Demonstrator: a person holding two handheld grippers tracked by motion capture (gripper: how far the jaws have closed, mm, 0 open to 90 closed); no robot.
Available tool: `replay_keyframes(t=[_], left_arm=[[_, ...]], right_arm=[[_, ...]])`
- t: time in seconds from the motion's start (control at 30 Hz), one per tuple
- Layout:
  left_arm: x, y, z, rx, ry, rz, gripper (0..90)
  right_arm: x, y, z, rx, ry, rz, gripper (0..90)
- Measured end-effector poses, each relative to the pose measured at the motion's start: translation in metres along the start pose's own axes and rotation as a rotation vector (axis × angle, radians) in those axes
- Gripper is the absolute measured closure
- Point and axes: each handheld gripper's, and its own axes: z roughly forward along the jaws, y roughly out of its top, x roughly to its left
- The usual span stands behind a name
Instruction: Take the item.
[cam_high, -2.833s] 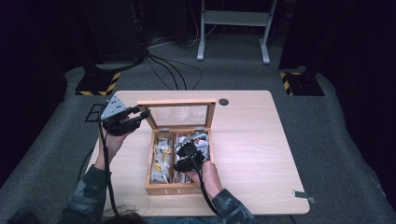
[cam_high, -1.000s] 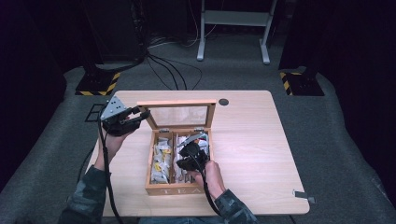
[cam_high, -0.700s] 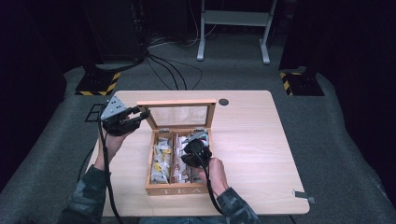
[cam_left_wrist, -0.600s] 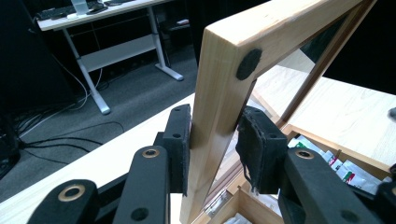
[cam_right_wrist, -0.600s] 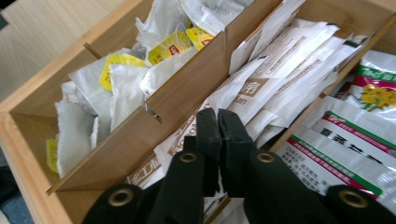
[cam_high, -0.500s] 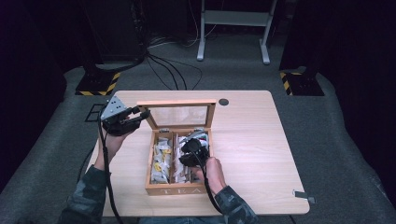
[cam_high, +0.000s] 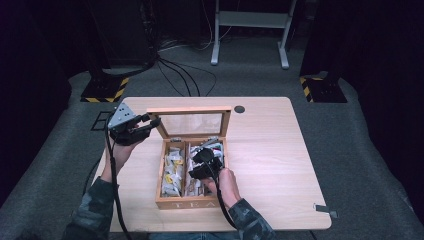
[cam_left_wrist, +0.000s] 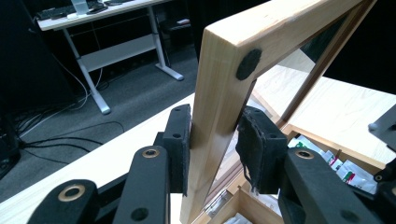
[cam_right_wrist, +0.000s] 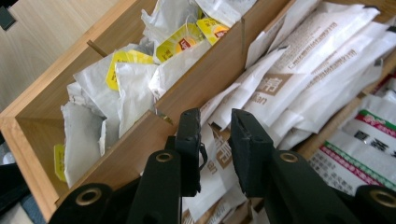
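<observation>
Standing upright: lid (cam_high: 192, 123), long axis crosswise

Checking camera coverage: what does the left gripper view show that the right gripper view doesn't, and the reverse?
Left gripper view: the left gripper clamped on the wooden frame of the glass lid, plus the floor and a desk behind. Right gripper view: the right gripper, jaws just opening, over white sachets, and yellow-tagged tea bags beyond the divider. Both: the open tea box.
</observation>
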Motion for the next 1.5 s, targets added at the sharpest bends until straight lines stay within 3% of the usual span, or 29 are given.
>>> replay_keyframes(t=[0.27,0.43,0.53,0.7,0.8,0.97,1.0,1.1,1.5], left_arm=[[0.000,0.001,0.000,0.003,0.000,-0.003,65.0],[0.000,0.001,0.000,0.006,-0.003,-0.004,65.0],[0.000,0.001,0.000,0.006,-0.002,-0.005,65.0],[0.000,0.001,0.001,0.004,0.000,-0.006,65.0],[0.001,0.001,0.001,0.005,0.000,-0.001,65.0],[0.001,0.001,0.001,0.003,0.003,-0.003,65.1],[0.001,0.001,0.001,0.003,0.003,-0.003,65.1],[0.001,0.001,0.001,0.004,0.002,-0.003,65.1],[0.000,0.001,0.001,0.000,0.003,-0.006,65.1]], right_arm=[[0.005,-0.006,0.002,0.037,0.026,0.002,76.5],[0.007,-0.007,0.007,0.051,0.040,0.013,88.9],[0.006,-0.008,0.007,0.042,0.043,0.010,90.0],[0.009,-0.010,-0.005,-0.005,0.025,-0.011,90.0],[0.006,-0.011,-0.014,-0.065,0.016,-0.046,90.0],[0.004,-0.009,-0.033,-0.150,0.006,-0.062,90.0],[0.005,-0.008,-0.037,-0.153,0.004,-0.038,90.0],[0.005,-0.005,-0.048,-0.202,-0.003,-0.067,90.0],[0.011,0.001,-0.077,-0.285,-0.027,-0.089,90.0]])
